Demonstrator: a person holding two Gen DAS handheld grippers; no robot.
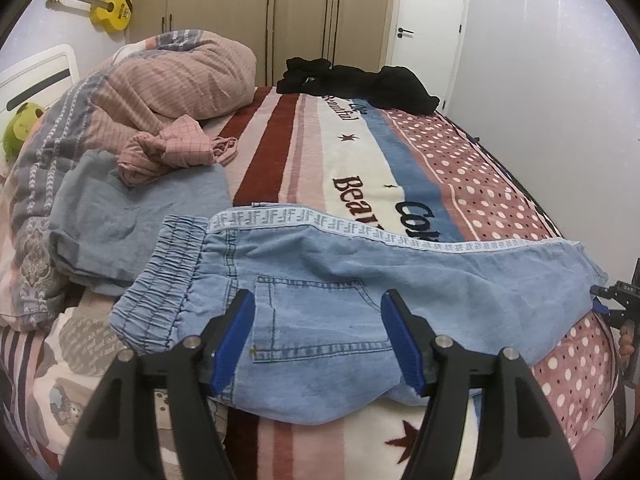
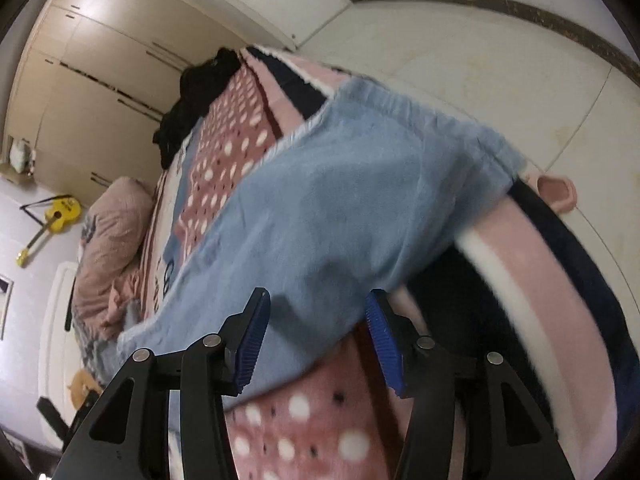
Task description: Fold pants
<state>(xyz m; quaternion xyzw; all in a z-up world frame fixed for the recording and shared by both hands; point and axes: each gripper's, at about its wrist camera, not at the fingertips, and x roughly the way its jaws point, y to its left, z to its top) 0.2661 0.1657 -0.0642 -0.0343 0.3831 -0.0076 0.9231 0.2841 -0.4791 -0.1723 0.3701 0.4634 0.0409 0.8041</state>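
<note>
Light blue denim pants (image 1: pixel 340 292) lie flat across the bed, elastic waistband (image 1: pixel 168 276) at the left, legs running right with a patterned side stripe on the far edge. My left gripper (image 1: pixel 318 340) is open, its blue pads hovering over the back pocket near the seat. My right gripper (image 2: pixel 316 340) is open above the leg end of the pants (image 2: pixel 328 208), which drapes over the bed's edge. The right gripper also shows at the right edge of the left wrist view (image 1: pixel 616 304).
A striped and dotted blanket (image 1: pixel 460 168) covers the bed. A grey-blue garment (image 1: pixel 136 208), crumpled pink clothes (image 1: pixel 168 152) and a rolled duvet (image 1: pixel 180 80) lie left. Black clothes (image 1: pixel 360 80) lie at the far end. Tiled floor (image 2: pixel 500 80) beyond the bed's edge.
</note>
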